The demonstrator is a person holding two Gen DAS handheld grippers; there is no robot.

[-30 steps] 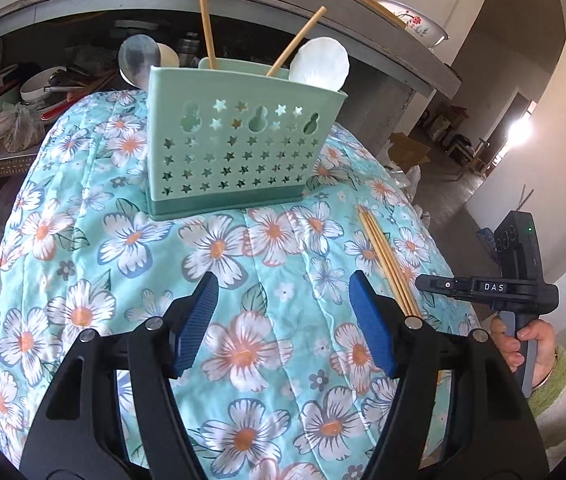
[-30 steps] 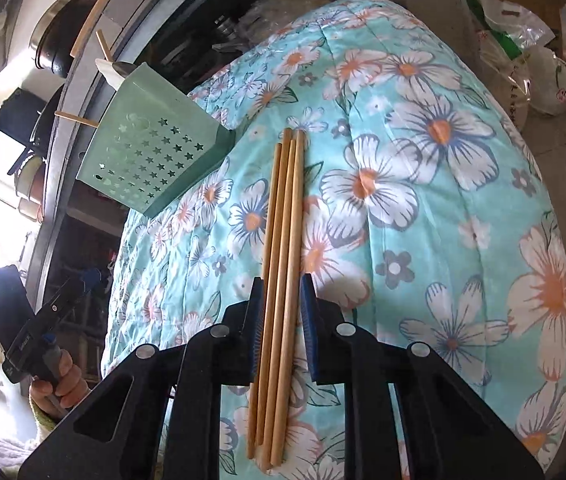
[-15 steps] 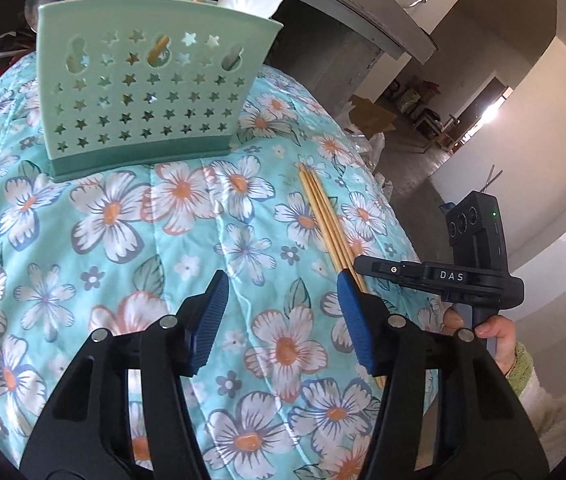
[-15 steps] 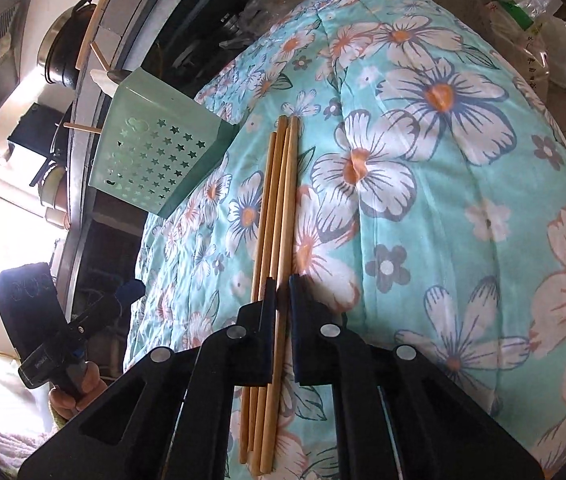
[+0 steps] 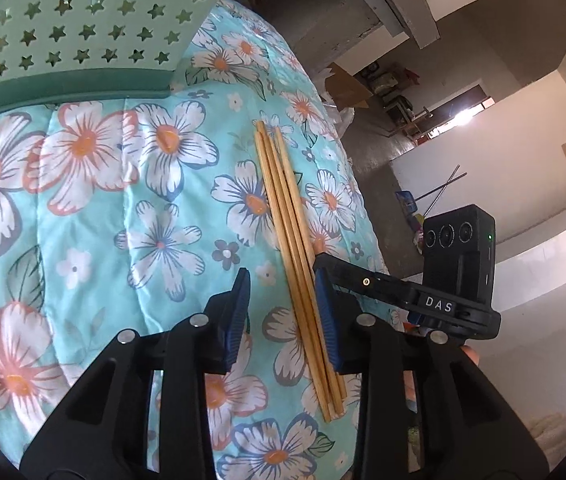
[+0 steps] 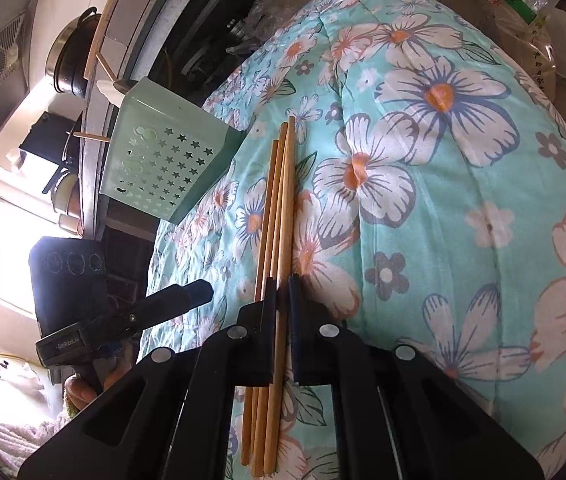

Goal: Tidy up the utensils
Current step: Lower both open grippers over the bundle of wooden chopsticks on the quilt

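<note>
Several wooden chopsticks (image 5: 283, 216) lie side by side on the floral quilt (image 5: 95, 208). My left gripper (image 5: 283, 312) straddles their near part with its jaws closing; the bundle sits against the right blue pad (image 5: 325, 316), and a gap is left at the other pad. My right gripper (image 6: 281, 296) is shut on one chopstick (image 6: 286, 200), while the others lie just left of it. In the left wrist view the right gripper (image 5: 321, 260) reaches in from the right. The mint green star-holed holder (image 6: 163, 168) stands beyond the chopstick tips.
The quilt drops away at its right edge (image 5: 363, 208) to a bare floor. A cardboard box (image 5: 347, 84) and plastic bags (image 6: 543, 20) lie past it. Behind the holder runs a counter with a pot (image 6: 69, 60). A hand (image 6: 83, 388) holds the left gripper.
My left gripper has moved down and to the right, over the chopsticks, and its jaws have narrowed. The holder has slid to the upper left of its view. My right gripper has shut on one chopstick.
</note>
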